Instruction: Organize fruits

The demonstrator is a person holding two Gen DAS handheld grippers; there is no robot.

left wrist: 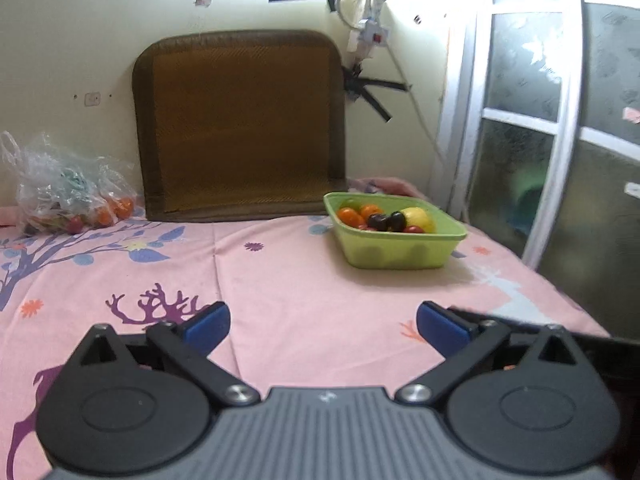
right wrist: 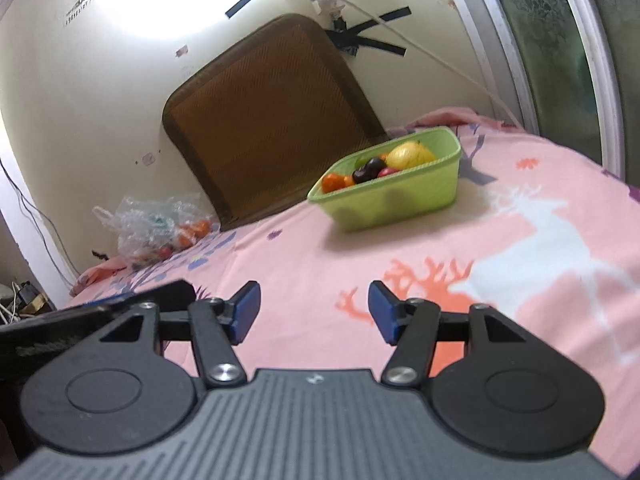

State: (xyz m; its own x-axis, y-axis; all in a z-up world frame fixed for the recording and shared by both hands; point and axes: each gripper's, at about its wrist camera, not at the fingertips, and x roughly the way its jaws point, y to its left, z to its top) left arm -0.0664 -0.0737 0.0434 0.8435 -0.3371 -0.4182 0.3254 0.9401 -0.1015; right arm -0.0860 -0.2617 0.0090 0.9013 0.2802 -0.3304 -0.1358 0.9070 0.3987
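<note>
At the far left corner of the bed (left wrist: 304, 280), against the wall, a clear plastic bag (left wrist: 68, 196) holds small orange and red fruits. The left gripper (left wrist: 323, 326) hovers over the pink sheet near the front edge, jaws spread wide with nothing between them. The green basket (left wrist: 400, 254) of fruits (left wrist: 384, 218) sits toward the far right corner, well ahead of both grippers. The right gripper (right wrist: 314, 312) is likewise wide open and holds nothing.
</note>
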